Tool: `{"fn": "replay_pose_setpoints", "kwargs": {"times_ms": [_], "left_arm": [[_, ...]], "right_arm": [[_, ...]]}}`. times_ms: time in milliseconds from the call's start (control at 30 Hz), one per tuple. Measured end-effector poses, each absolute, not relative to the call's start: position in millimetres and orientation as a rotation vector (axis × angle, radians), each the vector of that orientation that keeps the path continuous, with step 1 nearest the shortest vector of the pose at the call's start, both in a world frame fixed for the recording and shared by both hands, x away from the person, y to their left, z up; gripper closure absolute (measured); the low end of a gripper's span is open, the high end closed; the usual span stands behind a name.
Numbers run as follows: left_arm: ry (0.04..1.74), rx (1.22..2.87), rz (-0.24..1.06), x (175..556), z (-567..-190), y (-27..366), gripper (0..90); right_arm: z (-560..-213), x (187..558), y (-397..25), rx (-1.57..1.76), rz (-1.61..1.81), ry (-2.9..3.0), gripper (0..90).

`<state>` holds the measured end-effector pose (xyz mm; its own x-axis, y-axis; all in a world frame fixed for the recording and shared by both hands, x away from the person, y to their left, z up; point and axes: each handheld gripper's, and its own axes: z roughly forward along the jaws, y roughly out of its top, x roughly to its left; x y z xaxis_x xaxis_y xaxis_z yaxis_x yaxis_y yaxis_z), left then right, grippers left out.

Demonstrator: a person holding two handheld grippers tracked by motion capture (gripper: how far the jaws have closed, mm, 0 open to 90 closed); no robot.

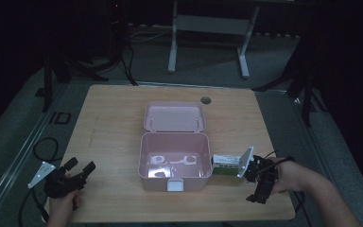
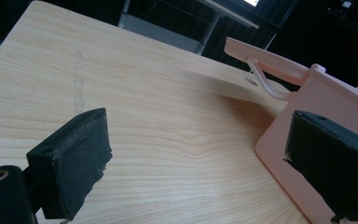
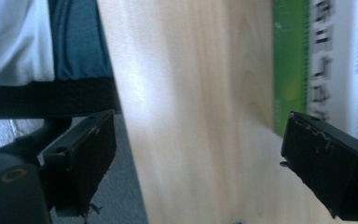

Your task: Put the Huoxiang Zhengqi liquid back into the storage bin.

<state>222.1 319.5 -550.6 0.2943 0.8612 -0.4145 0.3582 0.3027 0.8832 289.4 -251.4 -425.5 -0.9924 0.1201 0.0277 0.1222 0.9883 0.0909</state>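
this looks like a lab or recording room: a bare wooden counter (image 1: 113, 142) stands on grey carpet amid dark surroundings, with black stands (image 1: 52, 71) and loose cables (image 1: 123, 56) at the sides and a white-legged desk frame (image 1: 208, 42) behind it.

Overhead view; two table-level tongs views

From my high view the room is dim, its edges falling into black; only the wooden table (image 1: 113, 127) catches soft overhead light. My left gripper view is brighter and sharp, while my right gripper view is smeared by blur, especially the green-and-white box (image 3: 324, 60).
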Motion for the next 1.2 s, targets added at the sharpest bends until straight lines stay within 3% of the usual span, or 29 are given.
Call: {"fn": "replay_pose_setpoints", "kwargs": {"times_ms": [733,1167,1200], "left_arm": [[1.298,1.271,0.508,222.7,-551.5,323.9,6.9],[1.296,1.275,0.504,223.0,-552.3,323.7,6.9],[1.296,1.275,0.504,223.0,-552.2,323.6,6.9]], "right_arm": [[-418.5,347.3,-207.4,-0.098,-0.011,-3.143,10.1],[-442.4,373.6,-202.5,-0.071,0.071,-3.084,10.1],[-444.1,374.3,-202.2,-0.073,0.080,-3.087,13.6]]}}
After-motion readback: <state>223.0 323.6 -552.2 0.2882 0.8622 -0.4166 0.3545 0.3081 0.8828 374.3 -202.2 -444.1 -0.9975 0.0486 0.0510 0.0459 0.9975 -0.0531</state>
